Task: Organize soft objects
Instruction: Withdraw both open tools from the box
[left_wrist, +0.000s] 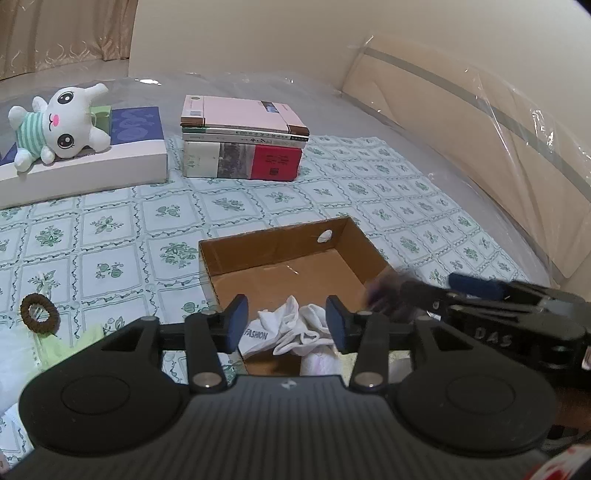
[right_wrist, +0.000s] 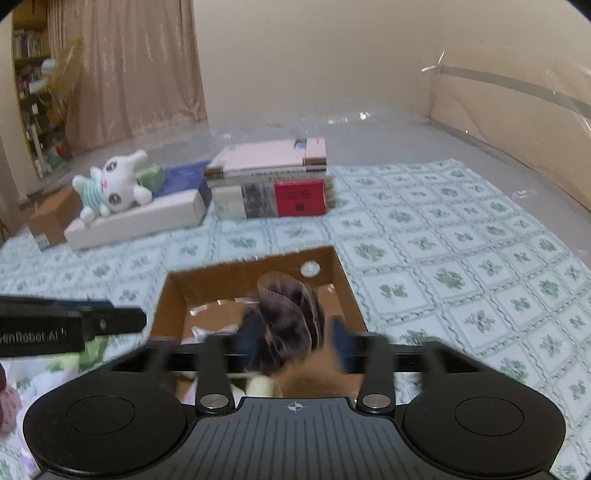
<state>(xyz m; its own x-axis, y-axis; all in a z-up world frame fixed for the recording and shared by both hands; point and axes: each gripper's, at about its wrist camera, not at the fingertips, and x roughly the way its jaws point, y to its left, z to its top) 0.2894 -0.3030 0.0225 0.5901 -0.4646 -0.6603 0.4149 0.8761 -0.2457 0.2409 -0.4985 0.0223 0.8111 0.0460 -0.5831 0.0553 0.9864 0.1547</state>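
An open cardboard box (left_wrist: 280, 236) sits on the patterned cloth, also in the right wrist view (right_wrist: 173, 295). White socks marked FASHION (left_wrist: 295, 325) lie at its near end. My left gripper (left_wrist: 286, 325) is open just above the socks, touching nothing. My right gripper (right_wrist: 295, 343) is over the box with a purple mesh scrunchie (right_wrist: 288, 317) between its fingers; the view is blurred, the jaws stand apart. In the left wrist view the right gripper (left_wrist: 391, 295) reaches in from the right. A brown hair tie (left_wrist: 40, 314) lies on the cloth at the left.
A white plush toy (left_wrist: 62, 122) lies on a white and blue box (left_wrist: 110, 162) at the back left. A stack of books (left_wrist: 243, 147) stands beside it. A green cloth (left_wrist: 70, 347) lies near the left edge. A plastic-covered headboard (left_wrist: 480, 122) runs along the right.
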